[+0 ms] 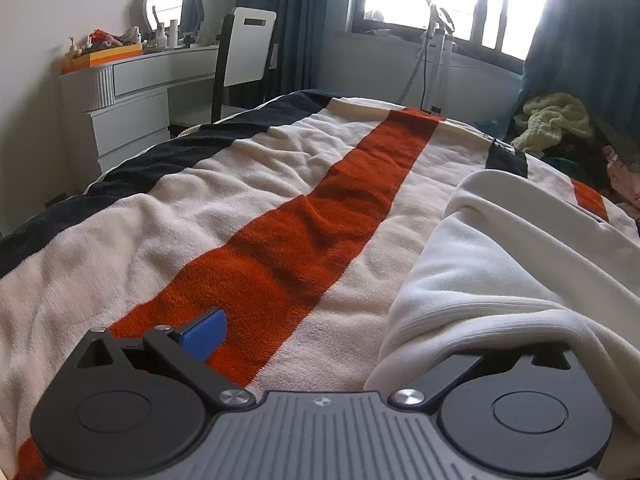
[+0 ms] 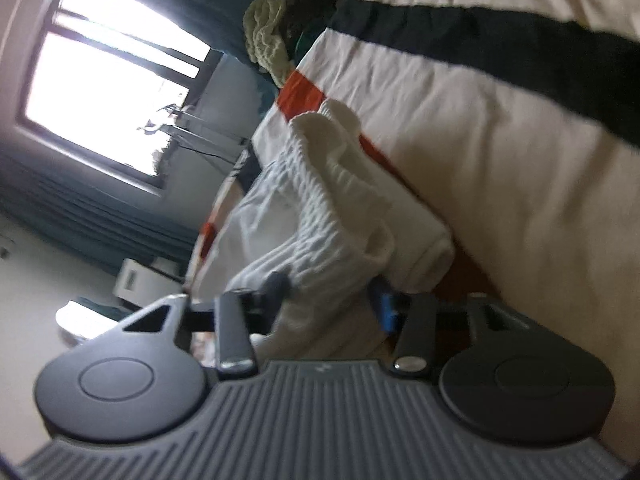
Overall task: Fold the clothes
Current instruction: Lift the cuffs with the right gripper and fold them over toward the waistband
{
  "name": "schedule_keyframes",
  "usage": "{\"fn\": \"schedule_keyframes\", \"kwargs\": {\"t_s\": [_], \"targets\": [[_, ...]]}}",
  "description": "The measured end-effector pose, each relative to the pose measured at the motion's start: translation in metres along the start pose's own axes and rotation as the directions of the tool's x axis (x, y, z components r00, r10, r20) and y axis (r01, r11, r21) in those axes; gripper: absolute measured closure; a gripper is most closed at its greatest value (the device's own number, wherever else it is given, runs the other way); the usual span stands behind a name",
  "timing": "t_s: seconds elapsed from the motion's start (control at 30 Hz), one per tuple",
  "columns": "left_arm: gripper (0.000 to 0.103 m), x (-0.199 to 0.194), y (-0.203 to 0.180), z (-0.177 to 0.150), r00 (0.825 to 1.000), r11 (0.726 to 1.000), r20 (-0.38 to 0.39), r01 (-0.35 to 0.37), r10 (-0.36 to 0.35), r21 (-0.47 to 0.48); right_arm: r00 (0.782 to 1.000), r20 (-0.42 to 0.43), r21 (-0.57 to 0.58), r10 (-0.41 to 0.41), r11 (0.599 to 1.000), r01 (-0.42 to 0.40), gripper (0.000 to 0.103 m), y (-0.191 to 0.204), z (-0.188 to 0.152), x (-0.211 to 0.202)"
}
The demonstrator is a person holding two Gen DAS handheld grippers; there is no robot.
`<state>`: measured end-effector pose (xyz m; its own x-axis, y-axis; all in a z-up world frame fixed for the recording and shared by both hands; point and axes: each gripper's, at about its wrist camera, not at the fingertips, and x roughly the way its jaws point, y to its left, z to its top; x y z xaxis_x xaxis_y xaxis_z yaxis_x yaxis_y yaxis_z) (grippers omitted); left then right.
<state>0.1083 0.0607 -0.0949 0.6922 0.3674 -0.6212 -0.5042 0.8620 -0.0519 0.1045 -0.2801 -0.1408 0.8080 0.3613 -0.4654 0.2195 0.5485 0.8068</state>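
On a bed spread with a striped blanket (image 1: 256,184) of cream, rust and navy, the left gripper (image 1: 324,344) rests low over the rust stripe with its jaws spread wide; 1 blue-padded finger (image 1: 204,330) shows, while the other is buried under the edge of a cream garment (image 1: 500,264) lying just to the right. Whether that hidden finger touches the fabric beyond being draped by it cannot be told. Further right, the right gripper (image 2: 332,292), tilted sharply on its side, has its 2 fingers closed narrowly on a ribbed band of the same cream garment (image 2: 320,200), which is bunched on the blanket. The knit looks soft, thick and limp, likely light, and should sag wherever it is unsupported; the ribbed hem or a corner seems the firmest place to grip. A dressing table (image 1: 136,76) stands against the far wall.
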Motion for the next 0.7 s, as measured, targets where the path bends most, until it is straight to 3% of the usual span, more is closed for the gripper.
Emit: {"fn": "schedule_keyframes", "kwargs": {"t_s": [0.2, 0.33, 0.47, 0.63, 0.7], "targets": [[0.0, -0.009, -0.009, -0.002, 1.0, 0.997, 0.023, 0.009, -0.011, 0.072, 0.996, 0.089, -0.071, 0.001, 0.997, 0.005, 0.074, 0.006, 0.011, -0.003], [0.0, -0.018, -0.017, -0.008, 0.998, 0.99, 0.029, 0.046, -0.05, 0.135, 0.981, 0.194, -0.17, 0.005, 0.985, 0.028, 0.076, 0.021, 0.022, -0.019], [0.0, -0.02, -0.018, -0.011, 0.995, 0.985, -0.008, 0.096, -0.096, 0.141, 0.972, 0.227, -0.175, -0.057, 0.98, 0.098, 0.076, 0.01, 0.033, -0.013], [0.001, -0.027, -0.008, -0.012, 0.98, 0.978, -0.096, 0.184, -0.175, 0.1, 0.967, 0.224, -0.131, -0.12, 0.98, 0.151, 0.073, -0.01, 0.04, -0.002], [0.001, -0.03, -0.001, -0.012, 0.962, 0.969, -0.149, 0.242, -0.231, 0.059, 0.97, 0.205, -0.101, -0.133, 0.983, 0.156, 0.06, -0.019, 0.04, 0.005]]}}
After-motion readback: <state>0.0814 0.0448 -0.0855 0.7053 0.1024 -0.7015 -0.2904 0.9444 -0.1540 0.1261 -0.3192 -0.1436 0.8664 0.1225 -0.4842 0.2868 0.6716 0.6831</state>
